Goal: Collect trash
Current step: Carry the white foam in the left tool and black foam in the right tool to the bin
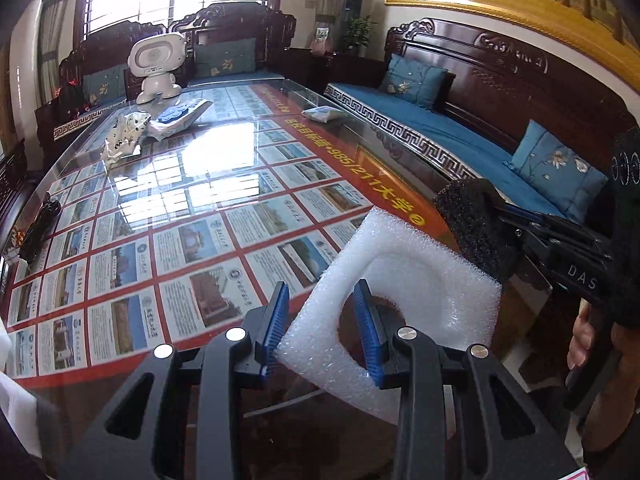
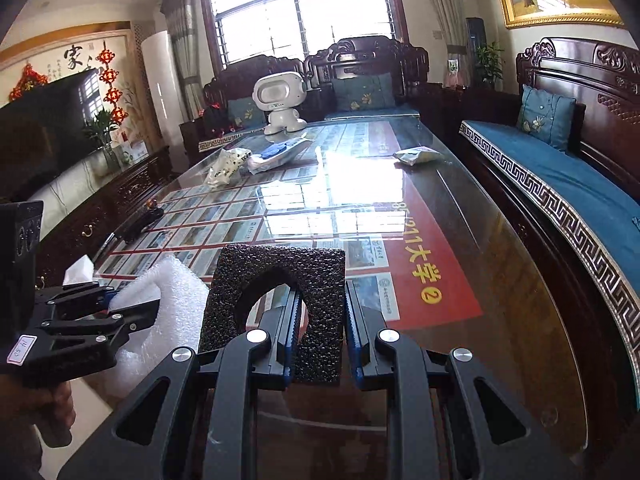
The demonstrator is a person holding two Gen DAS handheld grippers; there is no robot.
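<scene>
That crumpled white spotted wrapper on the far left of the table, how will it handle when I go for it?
The crumpled wrapper looks like thin film, so probably very light and floppy; expect it to collapse in the claw. On the glossy glass table top it may skid if nudged sideways. Both claws are full now: left claw on white foam, right claw on black foam.
</scene>
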